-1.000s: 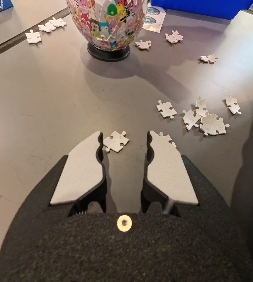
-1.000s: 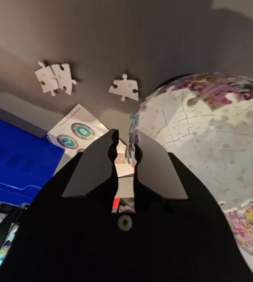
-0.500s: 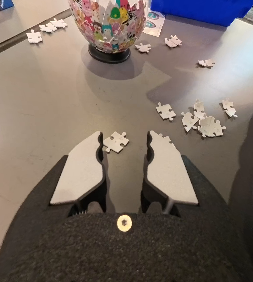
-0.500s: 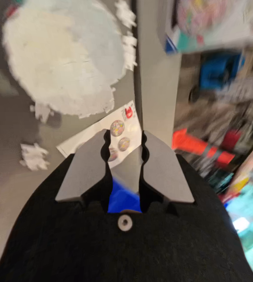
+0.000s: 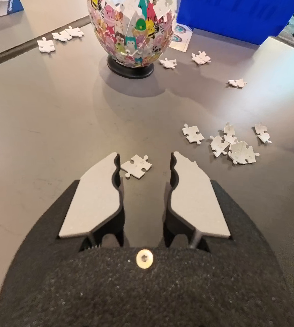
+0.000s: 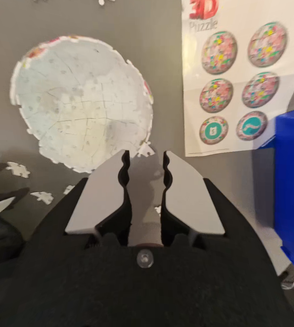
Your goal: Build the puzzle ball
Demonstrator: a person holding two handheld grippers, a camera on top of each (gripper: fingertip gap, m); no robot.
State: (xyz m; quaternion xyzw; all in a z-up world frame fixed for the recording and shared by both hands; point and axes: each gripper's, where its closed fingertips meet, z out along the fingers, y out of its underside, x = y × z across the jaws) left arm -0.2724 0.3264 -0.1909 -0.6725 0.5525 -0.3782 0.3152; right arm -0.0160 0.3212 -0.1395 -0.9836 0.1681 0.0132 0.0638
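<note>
The puzzle ball, a part-built shell with colourful cartoon animals, stands on a black ring stand at the far middle of the grey table. The right wrist view looks down into its white inside. One piece juts from the rim just beyond the right fingertips. My right gripper is open and empty above the ball's near edge. My left gripper is open and low over the table. A white loose piece lies between its fingertips, close to the left finger.
A cluster of white pieces lies right of the left gripper, and more lie far left and beside the ball. A printed leaflet and a blue bin sit right of the ball. The table's seam runs far left. Across from one pair of fingers to the other is roughly 25 centimeters.
My right gripper was shut on a piece at the ball's rim. It has let go, opened and swung to look down into the ball. My left gripper stays open and has hardly moved.
</note>
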